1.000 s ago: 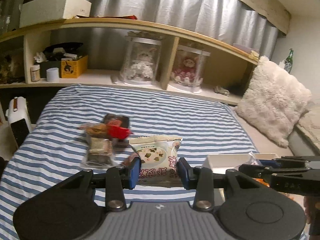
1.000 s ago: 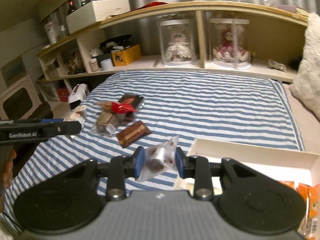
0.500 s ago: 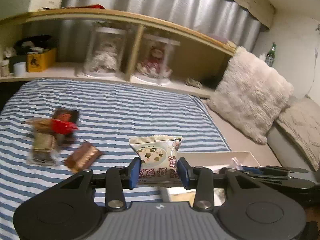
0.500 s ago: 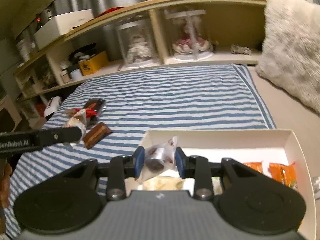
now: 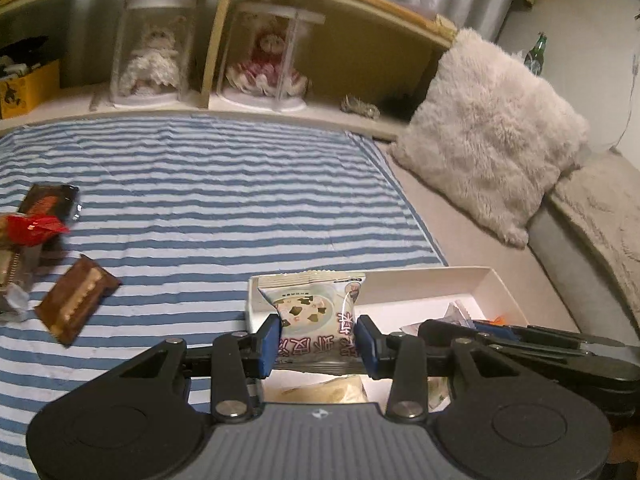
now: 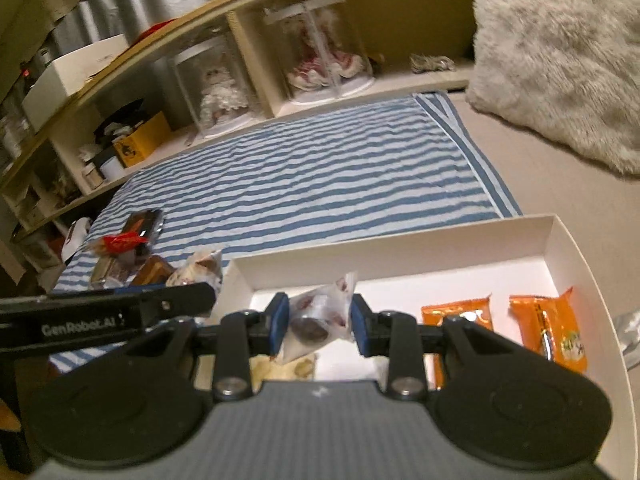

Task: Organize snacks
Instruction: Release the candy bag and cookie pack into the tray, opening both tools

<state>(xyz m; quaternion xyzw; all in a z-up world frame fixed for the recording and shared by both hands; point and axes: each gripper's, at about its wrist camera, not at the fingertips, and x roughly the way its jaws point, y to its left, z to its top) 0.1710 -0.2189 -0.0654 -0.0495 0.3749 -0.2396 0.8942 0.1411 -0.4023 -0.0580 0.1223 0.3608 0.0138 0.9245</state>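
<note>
My left gripper (image 5: 316, 340) is shut on a pale snack packet (image 5: 314, 322) with dark blotches, held over the near left corner of the white box (image 5: 420, 280). My right gripper (image 6: 318, 328) is shut on a clear-wrapped snack (image 6: 316, 320) with a dark piece inside, above the box floor (image 6: 400, 292). Two orange packets (image 6: 456, 316) (image 6: 550, 328) lie in the box at the right. A brown wafer packet (image 5: 76, 300) and a red-wrapped snack (image 5: 36, 228) lie with other snacks on the striped sheet at the left. The left gripper's body (image 6: 104, 312) crosses the right wrist view.
The striped sheet (image 5: 224, 200) covers the bed. A fluffy cushion (image 5: 492, 152) leans at the right. A wooden shelf (image 5: 216, 40) along the back holds two dolls in clear cases (image 5: 148, 52) and a yellow box (image 5: 24, 88). A green bottle (image 5: 536, 54) stands far right.
Both grippers have swung right from the snack pile to the white box, each keeping its packet. The pile has slid to the left edge of both views.
</note>
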